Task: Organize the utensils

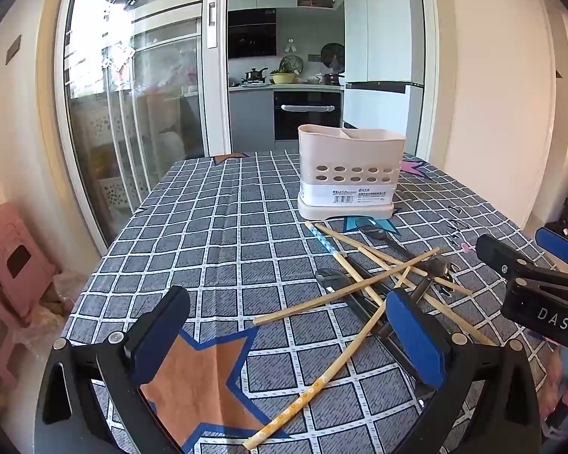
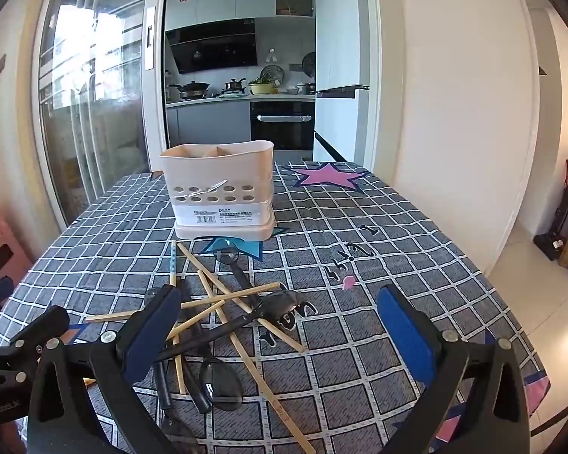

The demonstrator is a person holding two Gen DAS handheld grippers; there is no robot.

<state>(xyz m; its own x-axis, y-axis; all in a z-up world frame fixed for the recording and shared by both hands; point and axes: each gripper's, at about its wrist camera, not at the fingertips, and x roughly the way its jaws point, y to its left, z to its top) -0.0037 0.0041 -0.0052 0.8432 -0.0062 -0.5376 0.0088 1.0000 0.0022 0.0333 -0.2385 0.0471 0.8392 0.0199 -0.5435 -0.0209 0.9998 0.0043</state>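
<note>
- The left claw [image 1: 287,344] is wide open and holds nothing. Its two blue pads [image 1: 157,355] stand far apart over the bench [image 1: 193,249].
- Between its fingers you can see an orange star [image 1: 204,378] on the checked cloth, and the end of one long chopstick with small yellow flowers [image 1: 314,386].
- The right claw [image 2: 280,336] is wide open too, and it holds nothing. It hangs over the near end of the pile.
- The pile is made of wooden chopsticks [image 2: 223,299] and dark spoons [image 2: 223,382], all crossed over each other and lying flat on the bench.
- One chopstick has a blue end with dots [image 2: 173,261]. It points toward the holder.
- A dark spoon with a round blue-grey bowl [image 2: 225,249] lies closest to the holder.
- The pale utensil holder [image 2: 219,189] stands upright behind the pile, near the middle of the bench. It has round holes in its side, a white label, and a wall inside that splits it into parts. No utensil sticks out of it.
- A pink star [image 2: 327,176] is on the cloth to the right of the holder.
- Far behind is a kitchen with an oven [image 2: 282,121].
</note>
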